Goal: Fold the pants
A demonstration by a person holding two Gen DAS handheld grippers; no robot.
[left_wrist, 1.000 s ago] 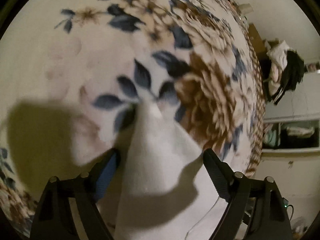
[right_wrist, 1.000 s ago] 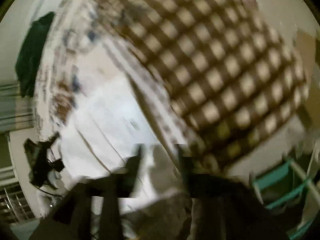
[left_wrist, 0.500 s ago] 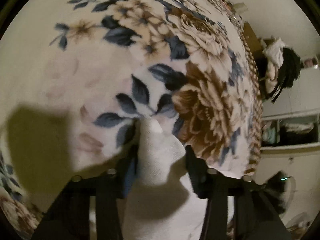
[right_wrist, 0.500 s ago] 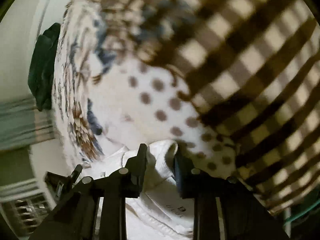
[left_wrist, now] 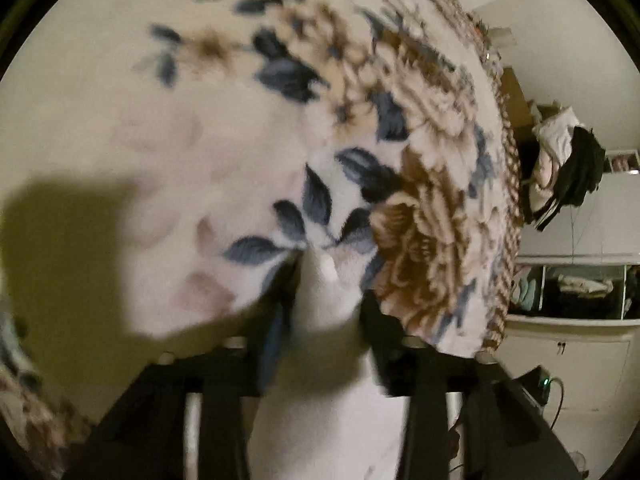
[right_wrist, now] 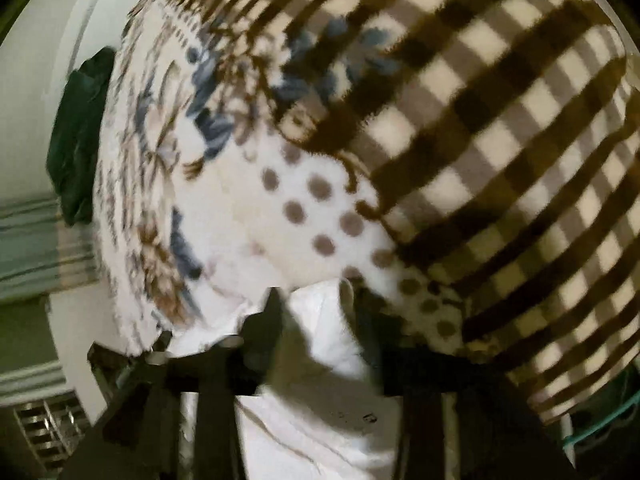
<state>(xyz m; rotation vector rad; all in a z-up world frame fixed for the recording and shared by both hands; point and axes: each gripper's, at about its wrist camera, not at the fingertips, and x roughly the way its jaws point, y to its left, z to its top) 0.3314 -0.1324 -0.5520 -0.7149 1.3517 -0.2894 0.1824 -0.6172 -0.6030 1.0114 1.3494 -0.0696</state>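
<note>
The white pants (left_wrist: 328, 392) lie on a floral blanket (left_wrist: 224, 128) covering a bed. My left gripper (left_wrist: 326, 308) is shut on a bunched white fold of the pants, which fills the gap between its jaws. In the right wrist view my right gripper (right_wrist: 316, 320) is shut on another white edge of the pants (right_wrist: 316, 408), close to the blanket's dotted and checked border (right_wrist: 480, 128). Both views are blurred by motion.
The bed's right edge (left_wrist: 508, 208) drops off to a wall. Clothes hang on a rack (left_wrist: 568, 168) above a white shelf unit (left_wrist: 576, 288). A dark green garment (right_wrist: 80, 136) lies at the bed's far left edge. A teal basket (right_wrist: 600, 420) shows at the lower right.
My left gripper closed from wide open onto the white fold and pulled it in. My right gripper kept hold of the pants and moved over the dotted border.
</note>
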